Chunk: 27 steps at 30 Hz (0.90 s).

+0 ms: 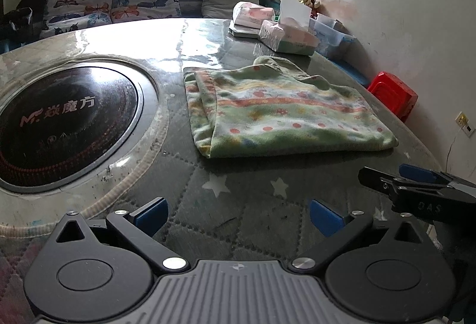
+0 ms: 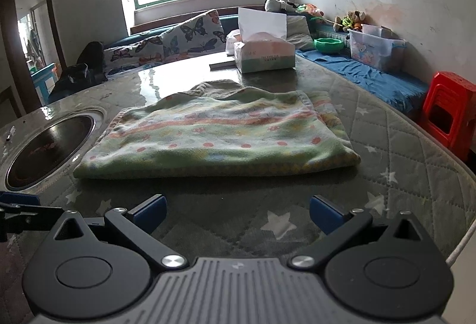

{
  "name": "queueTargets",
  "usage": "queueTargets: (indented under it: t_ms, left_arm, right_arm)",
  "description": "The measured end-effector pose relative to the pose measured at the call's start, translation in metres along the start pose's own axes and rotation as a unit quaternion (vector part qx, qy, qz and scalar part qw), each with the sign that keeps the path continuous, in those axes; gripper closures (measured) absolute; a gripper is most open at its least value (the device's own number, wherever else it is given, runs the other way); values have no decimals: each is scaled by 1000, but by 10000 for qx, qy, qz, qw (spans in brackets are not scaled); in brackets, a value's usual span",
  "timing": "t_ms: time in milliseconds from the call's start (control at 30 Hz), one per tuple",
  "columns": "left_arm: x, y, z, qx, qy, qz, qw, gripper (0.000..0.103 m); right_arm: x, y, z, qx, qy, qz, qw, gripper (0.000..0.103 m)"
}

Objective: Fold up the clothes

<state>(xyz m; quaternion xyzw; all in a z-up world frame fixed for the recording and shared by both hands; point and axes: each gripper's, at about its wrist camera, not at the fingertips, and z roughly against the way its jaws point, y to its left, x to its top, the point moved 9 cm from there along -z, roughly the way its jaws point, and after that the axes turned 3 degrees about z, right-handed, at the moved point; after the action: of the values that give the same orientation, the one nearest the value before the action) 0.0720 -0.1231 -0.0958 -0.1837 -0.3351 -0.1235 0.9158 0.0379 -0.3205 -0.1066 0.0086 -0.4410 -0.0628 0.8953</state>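
A folded green fleece garment point(image 1: 276, 112) with orange stripes and red dots lies flat on the quilted star-print table cover point(image 1: 244, 205). The right wrist view shows the same garment point(image 2: 220, 133) straight ahead. My left gripper point(image 1: 238, 216) is open, low over the cover just short of the garment's near edge, nothing between its blue pads. My right gripper point(image 2: 238, 213) is open too, empty, a little back from the garment's near fold. The right gripper point(image 1: 416, 184) also shows at the right edge of the left wrist view, beside the garment's near right corner.
A round black induction hob point(image 1: 56, 124) is set into the table left of the garment. Tissue packs point(image 1: 285, 35) and a tissue box point(image 2: 261, 53) stand behind it. A red plastic stool point(image 2: 449, 112) is off the table's right edge; a cushioned bench runs along the walls.
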Motion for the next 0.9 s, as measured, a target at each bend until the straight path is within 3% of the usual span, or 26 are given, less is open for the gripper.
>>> queueTargets:
  t_ms: [900]
  left_arm:
    - [-8,-7,0,-11,34,-83,10000,0]
  right_arm:
    - [-4,4,-1,61,37,-82,9999,0]
